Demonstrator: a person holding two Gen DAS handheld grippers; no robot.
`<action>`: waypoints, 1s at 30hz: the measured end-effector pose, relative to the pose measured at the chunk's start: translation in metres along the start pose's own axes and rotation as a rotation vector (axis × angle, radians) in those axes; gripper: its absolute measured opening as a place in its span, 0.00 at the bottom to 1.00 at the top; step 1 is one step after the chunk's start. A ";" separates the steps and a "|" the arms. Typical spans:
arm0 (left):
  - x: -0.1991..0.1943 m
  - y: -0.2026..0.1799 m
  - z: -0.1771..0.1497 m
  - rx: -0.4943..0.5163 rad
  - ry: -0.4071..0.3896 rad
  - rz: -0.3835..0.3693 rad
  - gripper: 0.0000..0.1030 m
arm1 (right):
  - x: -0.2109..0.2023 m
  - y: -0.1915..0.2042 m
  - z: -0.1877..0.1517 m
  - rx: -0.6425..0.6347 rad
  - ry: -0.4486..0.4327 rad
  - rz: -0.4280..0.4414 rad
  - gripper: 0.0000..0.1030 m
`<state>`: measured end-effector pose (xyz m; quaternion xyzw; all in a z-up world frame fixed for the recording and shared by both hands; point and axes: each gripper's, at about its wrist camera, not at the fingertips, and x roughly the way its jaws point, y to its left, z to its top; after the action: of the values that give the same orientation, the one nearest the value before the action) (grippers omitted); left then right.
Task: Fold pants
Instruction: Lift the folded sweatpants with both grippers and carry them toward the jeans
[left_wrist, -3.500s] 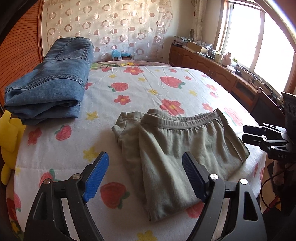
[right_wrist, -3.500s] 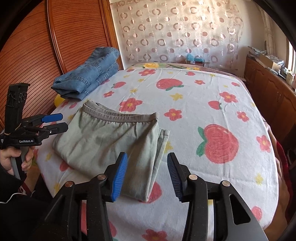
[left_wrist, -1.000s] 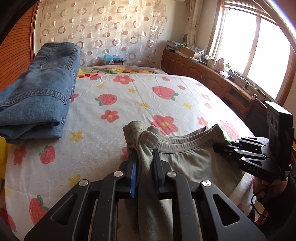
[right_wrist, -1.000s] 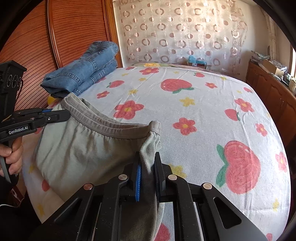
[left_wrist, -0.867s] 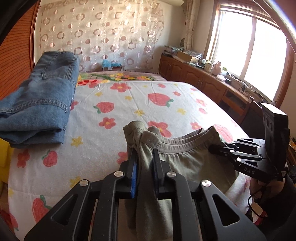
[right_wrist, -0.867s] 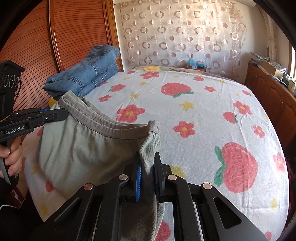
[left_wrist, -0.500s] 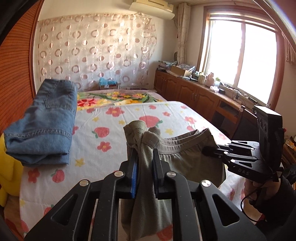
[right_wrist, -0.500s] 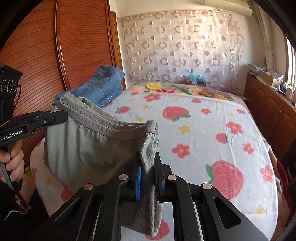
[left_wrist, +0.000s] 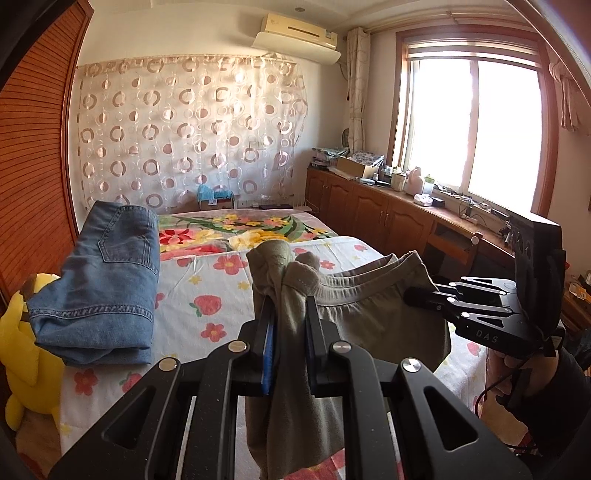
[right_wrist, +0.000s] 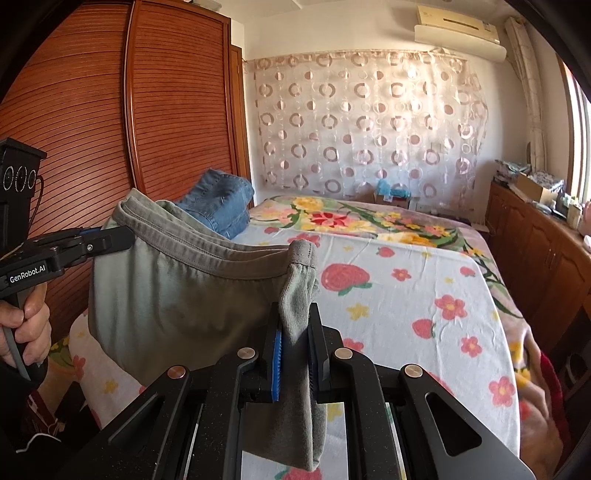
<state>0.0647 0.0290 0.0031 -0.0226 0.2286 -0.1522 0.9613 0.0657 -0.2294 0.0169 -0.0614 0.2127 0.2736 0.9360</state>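
The left tool (left_wrist: 290, 336) is clenched on one end of the waistband of the olive-green pants (left_wrist: 369, 317), a bunched wad of fabric being pinched between its blue-lined fingers (left_wrist: 267, 350), with cloth hanging down below them. The right tool (right_wrist: 295, 343) is likewise clenched on the opposite end of the waistband, the elastic corner standing up above its fingers (right_wrist: 277, 350) and the rest of the cloth drooping beneath. Between the two tools the pants (right_wrist: 177, 295) are held in the air, the waistband sagging slightly from one grip to the other and the body of the garment hanging below it, clear of the bed (left_wrist: 221, 295). Each tool is seen from the other's camera, gripped by a hand (right_wrist: 26, 328) at its handle. Beyond the left tool and off to its left, a folded pair of blue jeans (left_wrist: 99, 288) is laid on the flower-printed bedspread, with a yellow plush toy (left_wrist: 22, 354) just beside it at the bed's edge. Further off, past the bed, a circle-patterned curtain (left_wrist: 192, 133) is hung across the far wall, and wooden cabinets (left_wrist: 369, 214) run under a bright window (left_wrist: 472, 129) to the right.
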 end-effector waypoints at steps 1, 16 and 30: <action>0.000 0.001 0.001 0.002 -0.003 0.001 0.15 | 0.001 0.000 0.001 -0.004 -0.002 0.001 0.11; 0.023 0.034 0.002 -0.038 0.019 0.045 0.15 | 0.049 -0.001 0.026 -0.078 0.031 0.031 0.11; 0.047 0.074 0.013 -0.068 0.028 0.071 0.15 | 0.105 -0.005 0.062 -0.137 0.057 0.061 0.11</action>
<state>0.1310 0.0848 -0.0136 -0.0451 0.2480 -0.1103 0.9614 0.1711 -0.1680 0.0272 -0.1265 0.2217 0.3138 0.9145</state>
